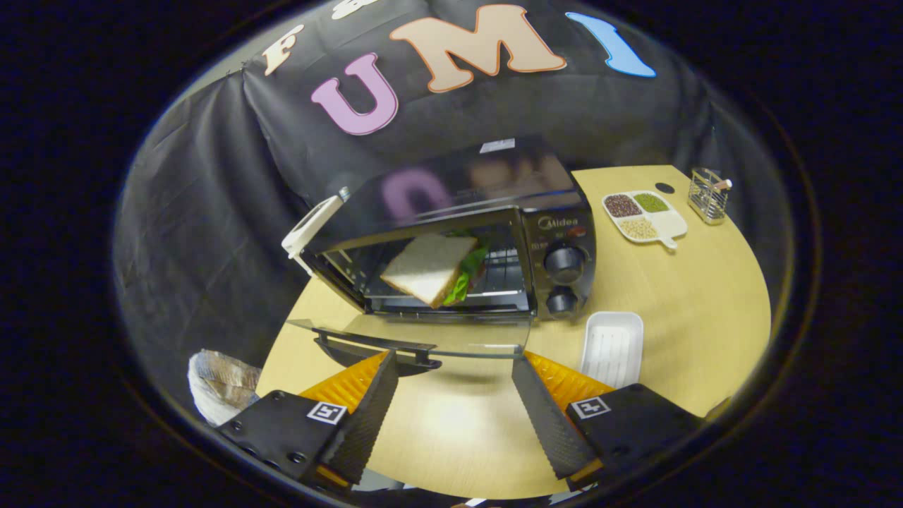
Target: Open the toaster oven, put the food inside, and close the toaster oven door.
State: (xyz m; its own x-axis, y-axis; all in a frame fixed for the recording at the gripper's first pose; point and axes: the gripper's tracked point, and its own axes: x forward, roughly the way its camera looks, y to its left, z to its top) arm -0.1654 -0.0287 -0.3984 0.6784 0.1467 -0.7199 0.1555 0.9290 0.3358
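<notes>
Gripper view: one sandwich (432, 269), fingers (374, 402) apart.

Tool (455, 367) wide open, nothing between 2 fingers (367, 416). Just ahead: toaster oven (487, 240) on bench (691, 310), glass door (416, 339) folded down flat. Sandwich (434, 268) sits inside on rack, tilted, green leaf poking out. White tray (612, 347) beside oven, near right finger. Divided dish (645, 217) with beans and wire basket (707, 196) farther back.
</notes>
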